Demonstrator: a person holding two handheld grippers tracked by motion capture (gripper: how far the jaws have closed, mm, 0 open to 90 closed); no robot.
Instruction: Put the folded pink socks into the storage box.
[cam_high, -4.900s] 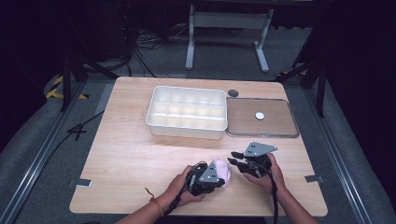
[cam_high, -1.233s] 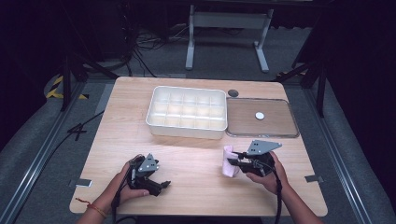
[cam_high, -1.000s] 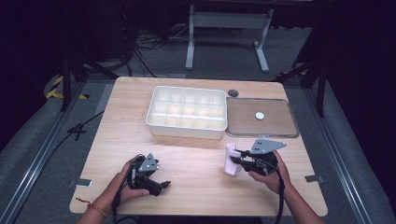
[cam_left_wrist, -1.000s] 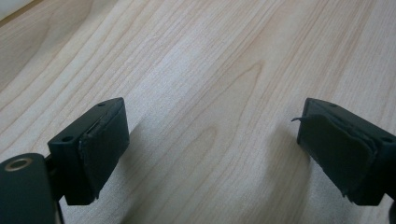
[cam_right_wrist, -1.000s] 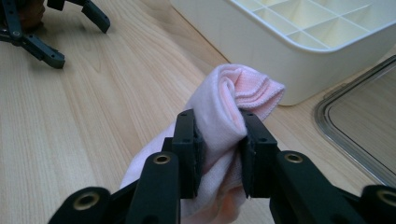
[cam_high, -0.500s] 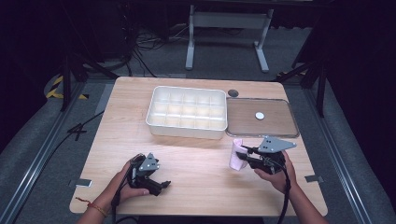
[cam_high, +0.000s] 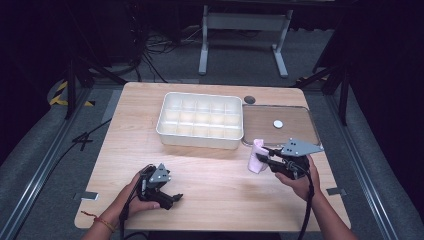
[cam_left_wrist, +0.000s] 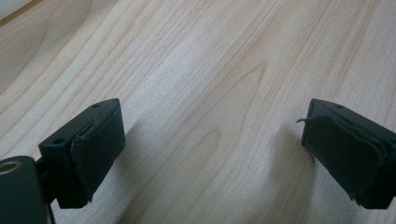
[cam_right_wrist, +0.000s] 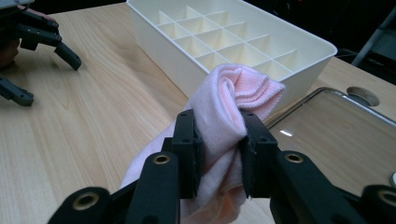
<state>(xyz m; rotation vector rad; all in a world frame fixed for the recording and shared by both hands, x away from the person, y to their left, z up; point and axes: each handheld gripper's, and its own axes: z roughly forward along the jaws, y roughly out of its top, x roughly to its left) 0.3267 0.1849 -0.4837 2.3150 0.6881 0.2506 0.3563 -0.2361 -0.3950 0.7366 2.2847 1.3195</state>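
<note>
Pinching a rolled pink cloth (cam_right_wrist: 232, 122), the right gripper (cam_high: 263, 159) has both jaws clamped on it, just off the tabletop near the table's (cam_high: 220, 175) 4 o'clock edge, w/ the cloth right beside the white divided tray (cam_high: 201, 121) and the flat lid (cam_high: 280, 126). Left gripper (cam_high: 174, 198) sits low at approx 7 o'clock, jaws spread wide over bare wood, nothing between them.

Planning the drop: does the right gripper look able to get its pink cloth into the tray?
Probably yes. The right gripper holds the pink cloth clamped just in front of the tray, whose compartments are open and uncovered. Bare table lies between them, and the left gripper sits far off.
</note>
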